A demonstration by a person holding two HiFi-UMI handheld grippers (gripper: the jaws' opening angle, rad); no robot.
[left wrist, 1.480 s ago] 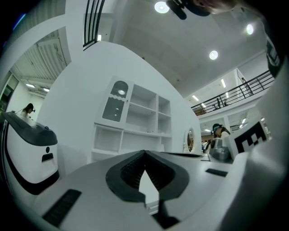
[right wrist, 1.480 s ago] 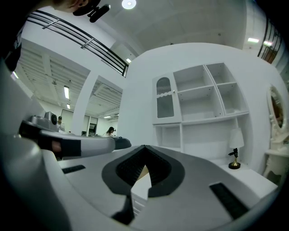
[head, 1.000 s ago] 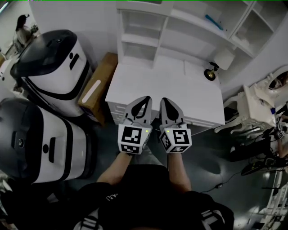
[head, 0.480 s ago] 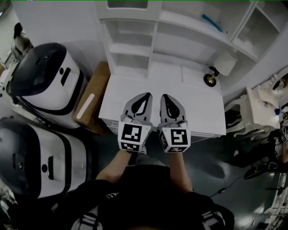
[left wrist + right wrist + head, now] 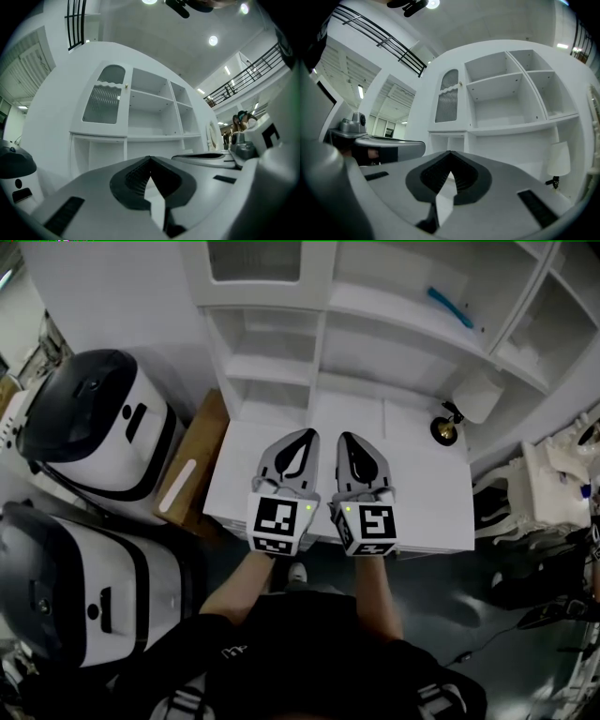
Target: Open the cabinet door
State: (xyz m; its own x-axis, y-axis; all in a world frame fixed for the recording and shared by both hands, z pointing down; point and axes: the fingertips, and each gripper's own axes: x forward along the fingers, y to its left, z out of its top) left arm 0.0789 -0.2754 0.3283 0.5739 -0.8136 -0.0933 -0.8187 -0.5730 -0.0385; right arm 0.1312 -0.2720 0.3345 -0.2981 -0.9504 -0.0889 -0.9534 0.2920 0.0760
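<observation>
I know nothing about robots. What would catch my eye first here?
Two hand-held grippers, the left gripper and right gripper, each with a black-and-white marker cube, point side by side over a white desk, jaws together and empty. Behind the desk stands a white shelf unit whose ribbed-glass cabinet door at upper left is shut. Two bulky white-and-black machines sit at the left.

2 tools [image 5: 305, 433] [image 5: 345, 437], 1 cab. door [image 5: 255, 259], 1 lamp [image 5: 474, 394]
</observation>
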